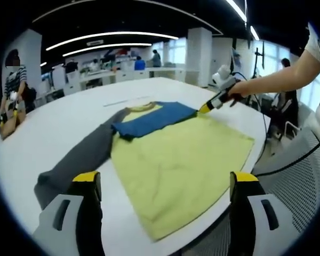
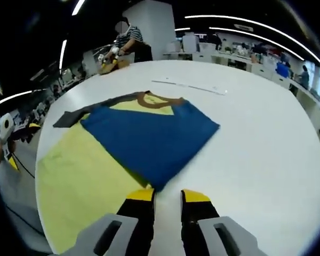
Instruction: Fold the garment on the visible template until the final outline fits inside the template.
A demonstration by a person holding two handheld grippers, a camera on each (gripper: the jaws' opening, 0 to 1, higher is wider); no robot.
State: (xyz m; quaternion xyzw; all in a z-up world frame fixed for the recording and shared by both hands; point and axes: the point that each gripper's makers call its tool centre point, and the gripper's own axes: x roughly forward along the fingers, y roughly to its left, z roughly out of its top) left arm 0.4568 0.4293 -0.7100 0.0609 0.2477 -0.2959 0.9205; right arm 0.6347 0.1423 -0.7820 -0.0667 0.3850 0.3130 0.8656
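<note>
Where the white table [image 1: 53,133] spreads under both cameras, a shirt [image 1: 181,165] lies flat on it, yellow in the body with a brown collar [image 2: 159,99]; its blue sleeve [image 2: 149,136] is folded across the chest, and its grey sleeve [image 1: 77,160] stretches out straight to the far side, away from the body. In the left gripper view the left gripper [image 1: 165,184] sits above the near table edge with its jaws wide apart and nothing between them; one jaw stands over the end of the grey sleeve, the other past the shirt's hem corner. In the right gripper view the right gripper [image 2: 168,196] has its yellow-tipped jaws drawn close, a narrow gap between them, right at the cuff end of the blue sleeve; whether any cloth is pinched there I cannot tell. The left gripper view catches that same gripper from the side, held by a hand [image 1: 237,95] at the shirt's shoulder, its yellow tip touching the blue cloth. A thin strip [image 2: 189,86] lies on the table beyond the collar, well apart from the shirt. A person in a striped top [image 1: 13,88] stands by the table's far edge; desks and other people sit further back under long ceiling lights.
</note>
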